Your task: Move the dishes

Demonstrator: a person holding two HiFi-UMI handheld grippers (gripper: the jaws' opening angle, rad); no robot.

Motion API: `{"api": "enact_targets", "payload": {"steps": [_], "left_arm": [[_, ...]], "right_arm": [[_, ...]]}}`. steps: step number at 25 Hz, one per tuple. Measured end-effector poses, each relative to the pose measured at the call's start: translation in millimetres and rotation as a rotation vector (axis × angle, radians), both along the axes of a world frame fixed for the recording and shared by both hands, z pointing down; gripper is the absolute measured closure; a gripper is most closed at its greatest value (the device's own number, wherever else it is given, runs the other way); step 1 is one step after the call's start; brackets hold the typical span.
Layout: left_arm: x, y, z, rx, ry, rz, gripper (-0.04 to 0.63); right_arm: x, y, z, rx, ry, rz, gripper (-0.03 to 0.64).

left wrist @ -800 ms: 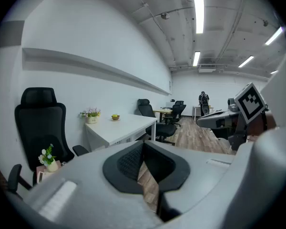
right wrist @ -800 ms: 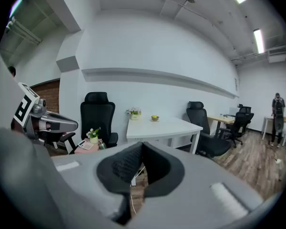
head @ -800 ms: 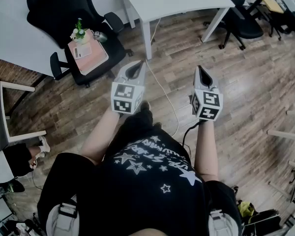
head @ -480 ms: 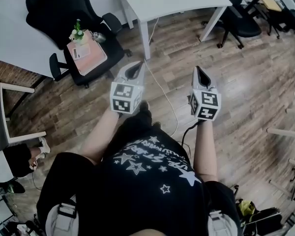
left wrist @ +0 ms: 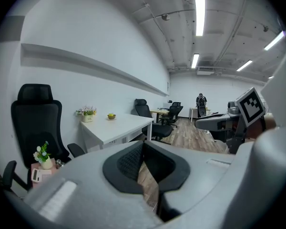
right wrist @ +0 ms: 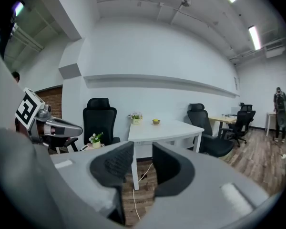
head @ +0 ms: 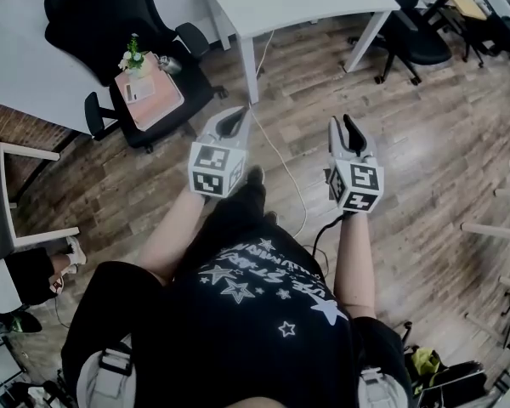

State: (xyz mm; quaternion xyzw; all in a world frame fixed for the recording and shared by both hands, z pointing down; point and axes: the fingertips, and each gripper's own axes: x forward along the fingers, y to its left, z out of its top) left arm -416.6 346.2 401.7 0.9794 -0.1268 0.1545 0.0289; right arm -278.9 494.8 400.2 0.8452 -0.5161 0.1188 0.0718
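A small dish (right wrist: 156, 122) holding something yellow-green sits on the white table (right wrist: 171, 130), beside a pot of flowers (right wrist: 135, 117). The left gripper view shows the same dish (left wrist: 111, 117) far off on that table (left wrist: 119, 128). Both grippers are held out side by side over the wooden floor, well short of the table. My left gripper (head: 235, 119) is shut, its pads meeting with nothing between them. My right gripper (head: 342, 127) is open, with a narrow empty gap between its pads (right wrist: 169, 163). The head view does not show the dish.
A black office chair (head: 110, 24) at the left carries a pink box (head: 149, 96) and a small plant. A white cable (head: 280, 164) runs across the floor from the table leg (head: 253, 75). More chairs (head: 421, 32) stand at the back right. A person (left wrist: 200, 101) stands far down the room.
The right gripper's jaws, closed in the earlier frames, now stand slightly apart. Both hands have stayed almost where they were.
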Motion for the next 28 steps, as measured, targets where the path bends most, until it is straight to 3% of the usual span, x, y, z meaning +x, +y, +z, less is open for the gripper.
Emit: {"api": "enact_targets", "payload": {"steps": [4,10,21,28], "left_arm": [[7.1,-17.1,4.4,-0.011,0.003,-0.012,0.584],[45.4,-58.7,21.6,-0.044,0.001,-0.037,0.584],[198.1,-197.8,32.1,-0.057,0.010,-0.086,0.584],[254.2,-278.5,22.1,-0.058,0.010,-0.112,0.584]], "right_arm": [[12.5,-14.3,2.7,-0.002,-0.009,-0.009,0.391],[56.2,-49.9,15.8,-0.037,-0.018,-0.023,0.382],[217.8,-190.5,10.2,-0.070,0.007,-0.059,0.382],[289.0,-281.7,-4.6,-0.055,0.005,-0.071,0.383]]}}
